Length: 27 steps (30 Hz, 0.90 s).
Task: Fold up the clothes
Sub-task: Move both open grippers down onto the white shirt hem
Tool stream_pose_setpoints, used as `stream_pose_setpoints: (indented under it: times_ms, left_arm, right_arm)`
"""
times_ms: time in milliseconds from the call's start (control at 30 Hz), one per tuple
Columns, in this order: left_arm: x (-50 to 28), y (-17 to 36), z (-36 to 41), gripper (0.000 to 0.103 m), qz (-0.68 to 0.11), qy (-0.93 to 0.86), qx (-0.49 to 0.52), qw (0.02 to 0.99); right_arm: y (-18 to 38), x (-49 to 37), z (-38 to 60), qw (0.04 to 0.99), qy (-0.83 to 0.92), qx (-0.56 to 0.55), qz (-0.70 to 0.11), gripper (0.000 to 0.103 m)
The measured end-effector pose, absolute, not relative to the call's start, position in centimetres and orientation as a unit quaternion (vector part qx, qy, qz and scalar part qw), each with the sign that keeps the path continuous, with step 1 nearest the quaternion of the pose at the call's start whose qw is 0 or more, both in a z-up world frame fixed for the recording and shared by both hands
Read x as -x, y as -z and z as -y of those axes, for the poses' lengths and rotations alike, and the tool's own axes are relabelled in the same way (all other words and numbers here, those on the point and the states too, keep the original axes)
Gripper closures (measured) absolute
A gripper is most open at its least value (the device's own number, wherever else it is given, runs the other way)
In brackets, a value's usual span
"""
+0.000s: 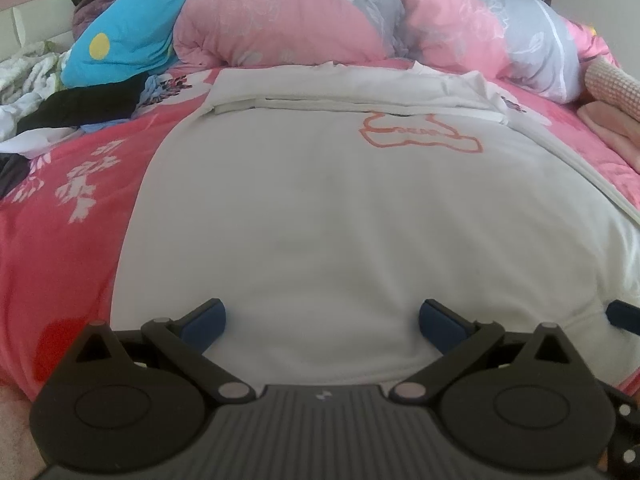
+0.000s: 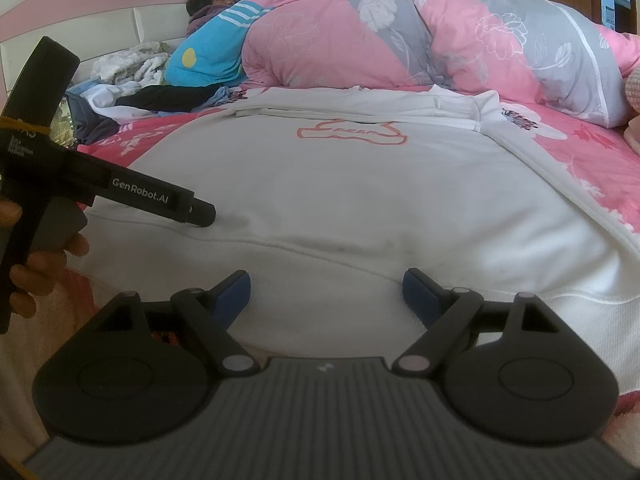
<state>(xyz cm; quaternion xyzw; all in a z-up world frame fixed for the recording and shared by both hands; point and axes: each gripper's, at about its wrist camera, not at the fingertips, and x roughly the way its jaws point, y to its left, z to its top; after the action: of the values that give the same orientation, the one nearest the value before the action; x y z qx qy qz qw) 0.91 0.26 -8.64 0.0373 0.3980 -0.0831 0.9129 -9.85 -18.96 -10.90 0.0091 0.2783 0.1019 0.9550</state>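
Bed [image 1: 72, 216] with pink quilt [image 1: 280, 20] carries a white sweatshirt [image 1: 340, 208] spread flat; left gripper [image 1: 322, 322] and right gripper [image 2: 326, 294] hover at its hem, jaws open, empty.

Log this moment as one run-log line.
left gripper: open, empty | right gripper: open, empty | white sweatshirt: flat, sleeves folded in

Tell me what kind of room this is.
Most likely a bedroom: a white sweatshirt lies on a bed with a pink headboard, a pink floral quilt heaped behind, loose clothes beside it.
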Motion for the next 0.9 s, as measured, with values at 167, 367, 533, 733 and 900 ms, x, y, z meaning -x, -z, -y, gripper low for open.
stream_pose_setpoints:
  times_ms: [167,367,533,733,900]
  left_arm:
    - [-0.7,8.6,-0.2,0.000,-0.397,0.080,-0.037,0.914]
    - [-0.7,8.4,0.0,0.000,-0.400,0.072,-0.034,0.913]
    - [-0.5,8.2,-0.2,0.000,-0.400,0.072,-0.033,0.913]
    - [0.5,7.3,-0.8,0.000,-0.384,0.070,-0.034,0.920]
    - [1.4,6.9,-2.2,0.000,-0.379,0.062,-0.023,0.923]
  right_arm:
    - [10.9,9.9,18.9,0.955,-0.102,-0.010,-0.278,0.018]
    - [10.9,9.8,18.9,0.955,-0.103,-0.011,-0.278,0.016]
    - [11.0,9.8,19.0,0.955,-0.104,-0.012,-0.277,0.016]
    - [11.0,9.9,18.8,0.955,-0.104,-0.012,-0.277,0.016]
    - [11.0,9.8,18.9,0.955,-0.104,-0.012,-0.277,0.016]
